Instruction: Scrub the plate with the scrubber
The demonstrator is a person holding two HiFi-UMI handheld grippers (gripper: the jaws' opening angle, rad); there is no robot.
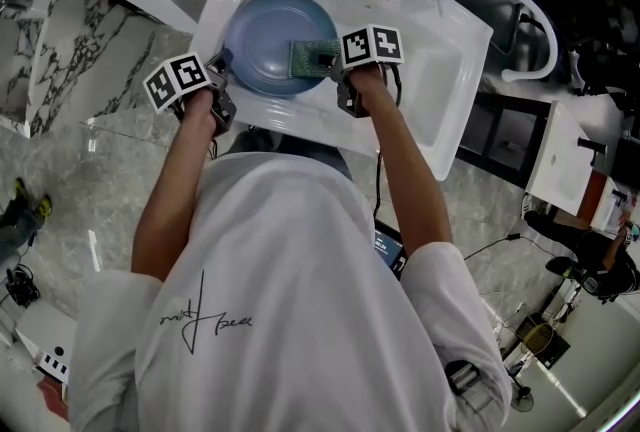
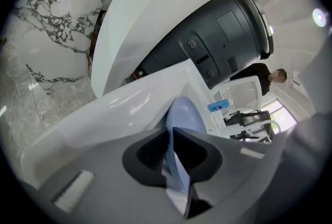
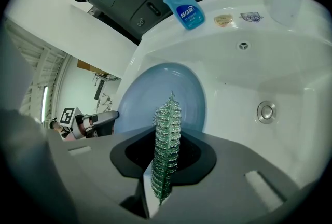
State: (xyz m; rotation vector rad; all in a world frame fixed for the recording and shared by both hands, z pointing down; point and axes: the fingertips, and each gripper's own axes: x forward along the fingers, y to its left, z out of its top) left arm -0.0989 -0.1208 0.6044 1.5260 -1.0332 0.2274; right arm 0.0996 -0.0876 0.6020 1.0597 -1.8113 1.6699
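Note:
A pale blue plate [image 1: 278,42] stands tilted inside the white sink [image 1: 440,70]. My left gripper [image 1: 218,80] is shut on the plate's left rim; in the left gripper view the plate [image 2: 182,119] runs edge-on between the jaws. My right gripper [image 1: 335,60] is shut on a green scrubber [image 1: 312,57], a thin sparkly pad that lies against the plate's right side. Seen from the right gripper view, the scrubber [image 3: 167,140] stands upright between the jaws in front of the plate [image 3: 155,96].
A blue dish soap bottle [image 3: 181,6] stands on the sink's back ledge. The drain [image 3: 266,111] lies right of the plate. A white tap [image 1: 500,15] arches at the sink's right. Marble floor [image 1: 70,180] surrounds the sink; a dark machine [image 2: 218,41] sits behind.

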